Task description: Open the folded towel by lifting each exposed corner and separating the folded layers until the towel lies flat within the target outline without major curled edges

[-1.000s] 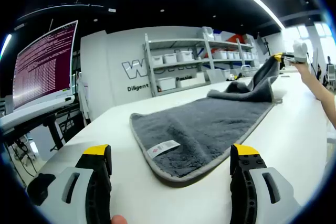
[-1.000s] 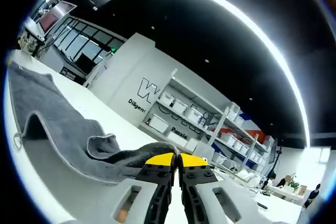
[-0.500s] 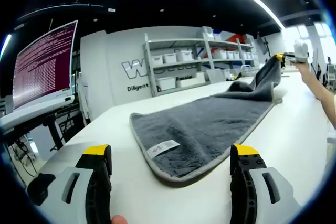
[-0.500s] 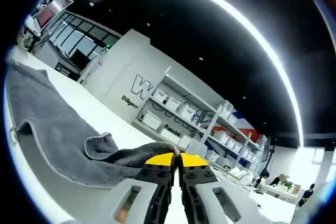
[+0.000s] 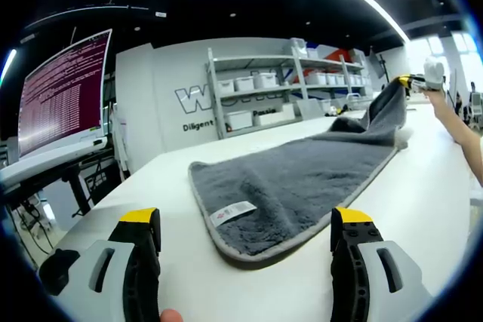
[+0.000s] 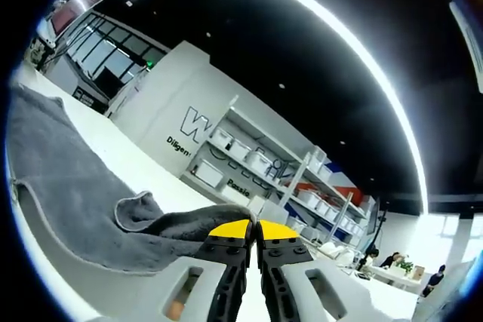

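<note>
A fluffy dark grey towel (image 5: 302, 182) with a pale hem and a small white label (image 5: 232, 212) lies spread on the white table (image 5: 423, 209). The left gripper (image 5: 245, 220) hovers low before its near edge, yellow-tipped jaws spread wide and empty. The right gripper (image 6: 253, 229) pinches the far corner between pressed-together jaws, holding it raised above the table.

1. The towel's (image 6: 68, 201) pinched corner was hidden between the shut jaws of the right gripper (image 6: 253, 233).
2. The towel's far left part ran out of the right gripper view.
3. The label (image 5: 232, 212) on the towel was too small to read.
4. The screen (image 5: 64, 96) text was too small to read.
5. The person's arm (image 5: 460, 130) was cut off at the edge.
</note>
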